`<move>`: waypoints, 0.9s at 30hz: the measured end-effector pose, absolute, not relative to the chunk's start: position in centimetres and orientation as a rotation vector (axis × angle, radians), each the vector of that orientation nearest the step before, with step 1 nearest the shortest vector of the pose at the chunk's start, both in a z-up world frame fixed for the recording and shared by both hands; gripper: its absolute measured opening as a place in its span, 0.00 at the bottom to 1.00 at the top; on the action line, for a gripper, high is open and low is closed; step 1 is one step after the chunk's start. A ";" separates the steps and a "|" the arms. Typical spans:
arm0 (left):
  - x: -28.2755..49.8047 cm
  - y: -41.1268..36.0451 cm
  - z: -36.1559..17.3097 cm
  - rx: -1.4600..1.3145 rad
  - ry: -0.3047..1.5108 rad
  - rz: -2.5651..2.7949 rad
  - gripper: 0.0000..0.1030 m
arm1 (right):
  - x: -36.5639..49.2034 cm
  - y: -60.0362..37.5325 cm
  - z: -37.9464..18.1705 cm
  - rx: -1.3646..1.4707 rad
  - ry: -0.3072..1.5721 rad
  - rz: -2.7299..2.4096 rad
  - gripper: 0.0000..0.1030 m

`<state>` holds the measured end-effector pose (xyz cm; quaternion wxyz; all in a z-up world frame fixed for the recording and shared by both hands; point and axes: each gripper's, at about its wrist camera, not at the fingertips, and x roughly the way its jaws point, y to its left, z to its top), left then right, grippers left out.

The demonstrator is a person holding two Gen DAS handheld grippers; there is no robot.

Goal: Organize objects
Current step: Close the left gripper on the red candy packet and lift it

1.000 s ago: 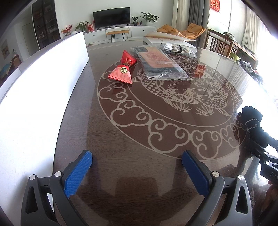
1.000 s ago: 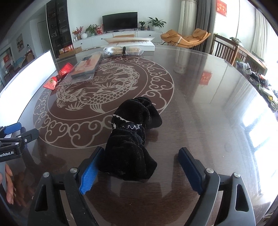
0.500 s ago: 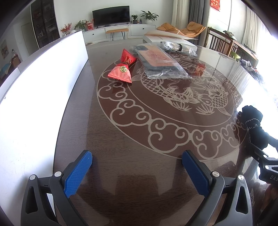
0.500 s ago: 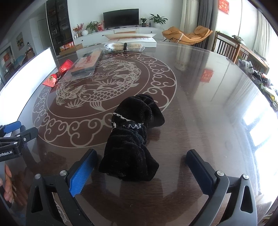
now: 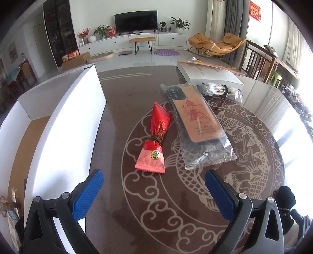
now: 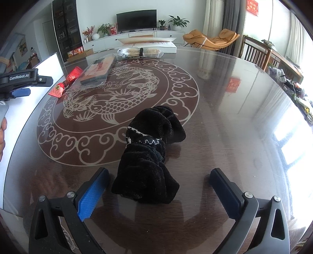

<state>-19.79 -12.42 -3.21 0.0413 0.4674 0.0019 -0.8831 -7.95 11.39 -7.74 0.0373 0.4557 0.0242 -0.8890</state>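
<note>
Hovering with fingers spread wide, the left gripper (image 5: 154, 187) faces the red foil candy packet (image 5: 155, 140); next it likely lowers and closes, while the right gripper (image 6: 158, 187) gapes around the black velvet scrunchie (image 6: 150, 154).

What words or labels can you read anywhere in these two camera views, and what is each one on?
"GenRobot.AI": on the black left gripper body, seen from the right wrist.
Red characters on the bagged tan phone case: too blurred.
Round green seal on the red foil packet: too small.
Red wall hanging: unreadable.
</note>
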 end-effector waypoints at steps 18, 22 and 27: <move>-19.4 -13.6 -6.9 1.427 0.100 -2.655 0.21 | -8.0 11.4 -7.7 1.399 0.073 -2.728 1.00; -12.1 -11.6 -7.0 1.406 0.056 -2.697 0.21 | -8.1 11.4 -7.7 1.399 0.074 -2.728 1.00; -5.0 -8.9 -6.7 1.421 -0.029 -2.791 0.21 | -8.0 11.4 -7.8 1.399 0.074 -2.729 1.00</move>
